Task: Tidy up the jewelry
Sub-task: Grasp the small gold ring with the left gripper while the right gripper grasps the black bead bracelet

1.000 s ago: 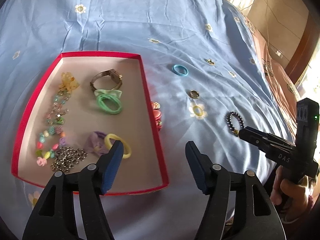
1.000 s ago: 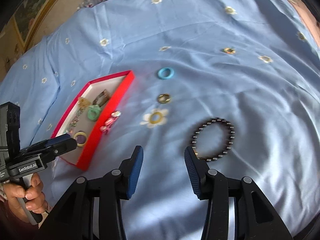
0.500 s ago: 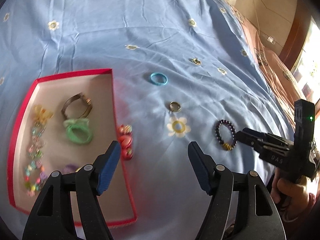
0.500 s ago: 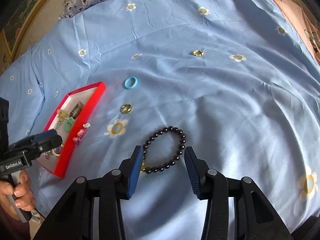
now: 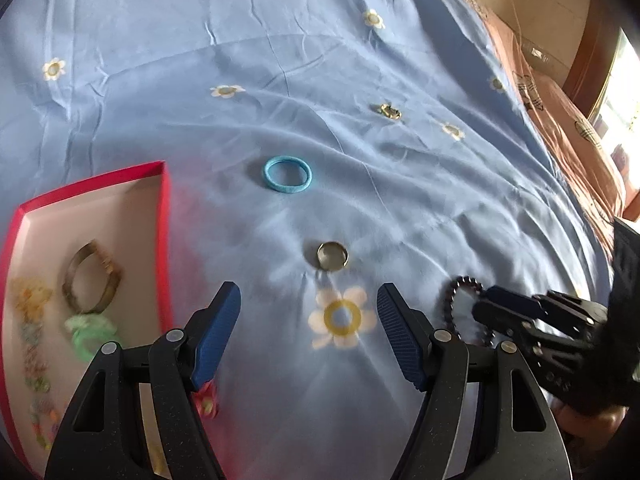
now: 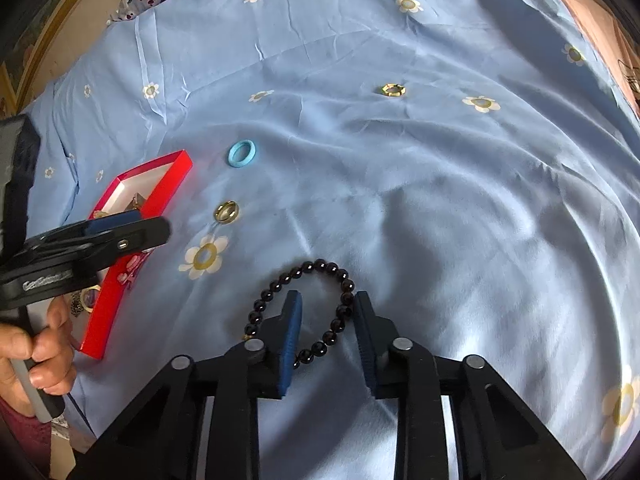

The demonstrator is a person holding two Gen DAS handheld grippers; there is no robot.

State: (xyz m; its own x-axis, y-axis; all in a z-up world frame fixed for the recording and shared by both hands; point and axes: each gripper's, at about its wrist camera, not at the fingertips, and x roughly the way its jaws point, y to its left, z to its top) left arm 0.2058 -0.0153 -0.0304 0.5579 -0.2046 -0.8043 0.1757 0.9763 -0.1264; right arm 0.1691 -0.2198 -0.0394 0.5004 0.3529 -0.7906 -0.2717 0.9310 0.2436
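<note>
Blue daisy-print bedsheet (image 6: pixel 440 200) covers the whole scene. Nearest, the right gripper (image 6: pixel 326 330) sits low over a black bead bracelet (image 6: pixel 320 268), jaws parted and straddling the right side of the loop, one finger inside it and one outside; whether the pads touch the beads cannot be told. To the left, the left gripper (image 5: pixel 308 328) hovers with jaws spread wide and nothing between them, above a printed daisy on the sheet. Just beyond it lies a gold ring (image 5: pixel 332 255), and farther on a light blue hair tie (image 5: pixel 287 174). At the left edge sits a red tray (image 5: pixel 164 216) holding a metal bangle (image 5: pixel 93 276), a green hair tie (image 5: pixel 92 332) and small coloured pieces. Farthest out, well apart from the rest, lies a small gold ornament (image 6: pixel 393 90).
</note>
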